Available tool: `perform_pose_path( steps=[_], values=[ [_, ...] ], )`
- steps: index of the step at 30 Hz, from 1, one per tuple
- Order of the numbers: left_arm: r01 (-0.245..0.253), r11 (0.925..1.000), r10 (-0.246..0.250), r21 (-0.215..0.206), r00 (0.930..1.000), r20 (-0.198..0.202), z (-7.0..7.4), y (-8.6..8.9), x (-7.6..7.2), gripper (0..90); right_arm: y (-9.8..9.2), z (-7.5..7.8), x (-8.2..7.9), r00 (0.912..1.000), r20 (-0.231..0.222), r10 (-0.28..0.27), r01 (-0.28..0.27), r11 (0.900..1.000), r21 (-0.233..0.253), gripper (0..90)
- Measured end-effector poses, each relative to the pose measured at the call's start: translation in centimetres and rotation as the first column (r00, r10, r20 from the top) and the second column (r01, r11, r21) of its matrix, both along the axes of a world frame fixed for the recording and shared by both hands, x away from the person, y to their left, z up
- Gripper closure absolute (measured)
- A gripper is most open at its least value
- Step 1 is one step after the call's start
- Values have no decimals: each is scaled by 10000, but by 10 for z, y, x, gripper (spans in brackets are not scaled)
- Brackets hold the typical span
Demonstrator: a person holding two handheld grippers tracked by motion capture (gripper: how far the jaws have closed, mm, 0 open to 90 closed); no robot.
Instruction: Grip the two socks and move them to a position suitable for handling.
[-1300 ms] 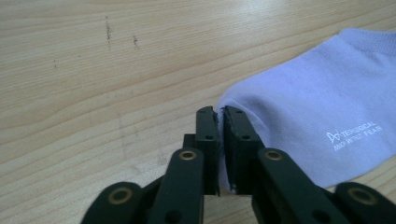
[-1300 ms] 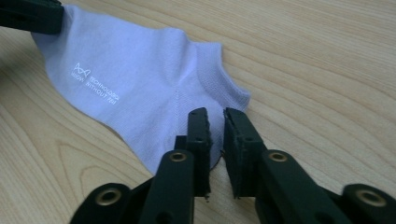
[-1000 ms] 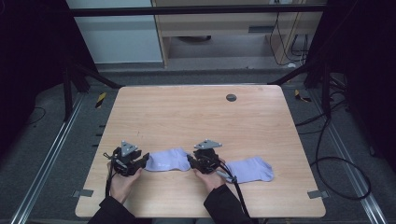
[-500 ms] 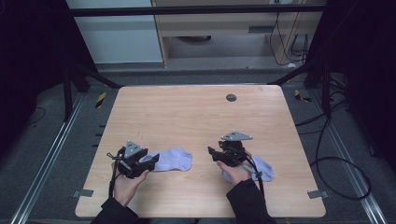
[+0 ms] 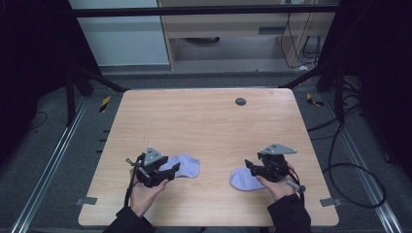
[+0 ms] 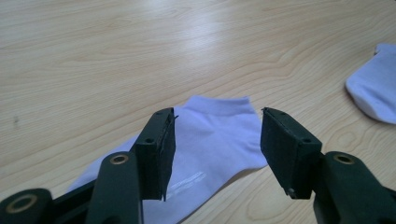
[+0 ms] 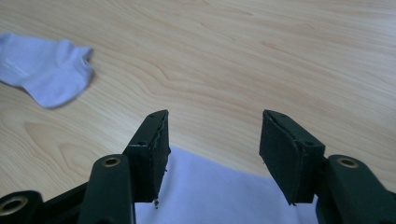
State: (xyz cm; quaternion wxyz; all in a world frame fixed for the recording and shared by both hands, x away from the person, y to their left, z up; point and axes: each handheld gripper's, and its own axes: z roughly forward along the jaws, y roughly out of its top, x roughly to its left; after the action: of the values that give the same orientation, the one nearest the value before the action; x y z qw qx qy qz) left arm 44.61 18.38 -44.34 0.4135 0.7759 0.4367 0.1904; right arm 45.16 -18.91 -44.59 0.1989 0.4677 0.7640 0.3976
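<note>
On the person's left, the left gripper rests low over the wooden table with its jaws spread wide and nothing caught between them; in the left gripper view the left sock, a pale lilac ankle sock, lies flat directly under and ahead of the open jaws, its cuff pointing away from the gripper and its foot end running back beneath the left jaw. Whether the jaw tips touch the fabric or hover just above it cannot be told. Farther to the right in that same view, well apart from the jaws, the rounded end of the right sock shows. In the high view the right gripper sits over that second sock, which pokes out toward the middle of the table from under the jaws. Its jaws are equally wide apart and hold nothing; in the right gripper view the pale cloth lies below and between them, close to the camera, with bare wood ahead. So neither sock is gripped, and the two lie flat and separated, each beside its own gripper. Judging from this, the work with the pair of socks is at an early stage: both grasps remain to be made, and the socks have yet to be brought together or laid one on the other.
</note>
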Motion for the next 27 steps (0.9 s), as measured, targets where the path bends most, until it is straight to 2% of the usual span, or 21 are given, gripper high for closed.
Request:
perform_pose_path(
  steps=[10,20,27],
  values=[
    [782,9968,-780,154,9969,-112,-1,-46,4,457,-40,-16,-15,9985,-152,-516,512,9983,-267,424],
    [1440,9890,-1430,348,9893,-297,-9,-83,3,479,-57,-25,-16,9966,-294,-772,751,9949,-673,462],
    [1743,9840,-1725,364,9839,-476,-17,-100,2,481,-64,-30,-20,9947,-493,-905,869,9938,-695,480]
  ],
)
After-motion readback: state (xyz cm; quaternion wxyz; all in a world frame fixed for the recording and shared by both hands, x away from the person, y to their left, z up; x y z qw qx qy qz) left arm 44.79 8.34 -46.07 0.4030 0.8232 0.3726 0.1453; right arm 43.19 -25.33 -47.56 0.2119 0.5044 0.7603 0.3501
